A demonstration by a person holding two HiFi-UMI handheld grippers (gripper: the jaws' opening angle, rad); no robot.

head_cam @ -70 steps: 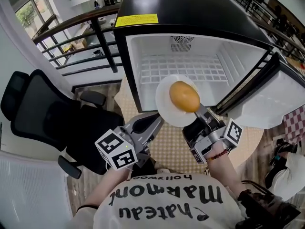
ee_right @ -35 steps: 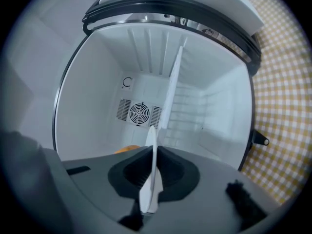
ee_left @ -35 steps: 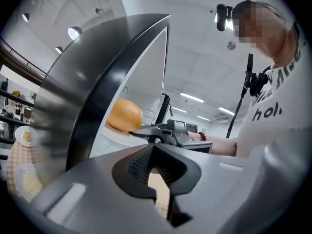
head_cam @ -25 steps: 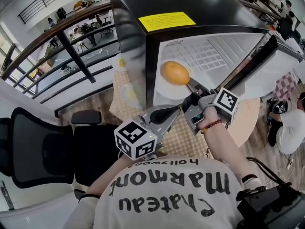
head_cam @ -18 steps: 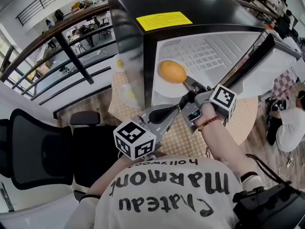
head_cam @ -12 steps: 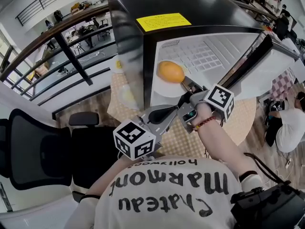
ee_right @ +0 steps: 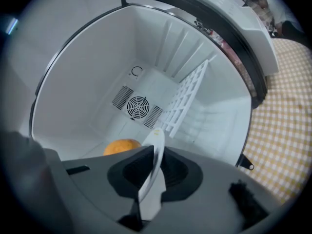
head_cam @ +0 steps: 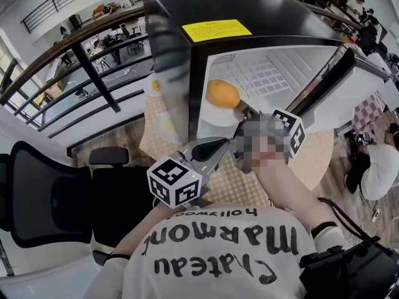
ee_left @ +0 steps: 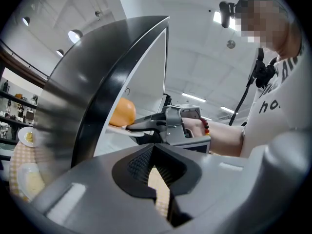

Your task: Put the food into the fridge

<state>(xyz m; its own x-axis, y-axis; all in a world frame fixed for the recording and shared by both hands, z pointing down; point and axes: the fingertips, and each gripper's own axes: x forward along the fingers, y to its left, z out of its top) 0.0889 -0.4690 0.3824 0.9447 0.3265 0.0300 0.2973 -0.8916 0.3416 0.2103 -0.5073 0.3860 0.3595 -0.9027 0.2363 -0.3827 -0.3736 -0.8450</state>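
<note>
An orange [head_cam: 222, 93] lies on a white plate [head_cam: 214, 114] at the mouth of the open black fridge [head_cam: 249, 11]. My right gripper [head_cam: 240, 110] is shut on the plate's near rim and holds it roughly level. In the right gripper view the plate [ee_right: 154, 172] stands edge-on between the jaws, with the orange [ee_right: 122, 146] behind it and the white fridge interior [ee_right: 92, 77] ahead. My left gripper [head_cam: 218, 144] hangs below and left of the plate, shut and holding nothing. The left gripper view shows its jaws [ee_left: 155, 155], the orange [ee_left: 123, 112] and the fridge's side.
The fridge door [head_cam: 368, 86] stands open to the right. Inside are a wire shelf [ee_right: 187, 99] and a fan vent [ee_right: 137, 106]. The fridge sits on a checkered table [head_cam: 312, 161] with two food plates [head_cam: 166, 127] to its left. An office chair [head_cam: 43, 192] stands far left.
The right gripper has carried the plate and orange a little further up into the fridge opening. The left gripper has barely moved.
</note>
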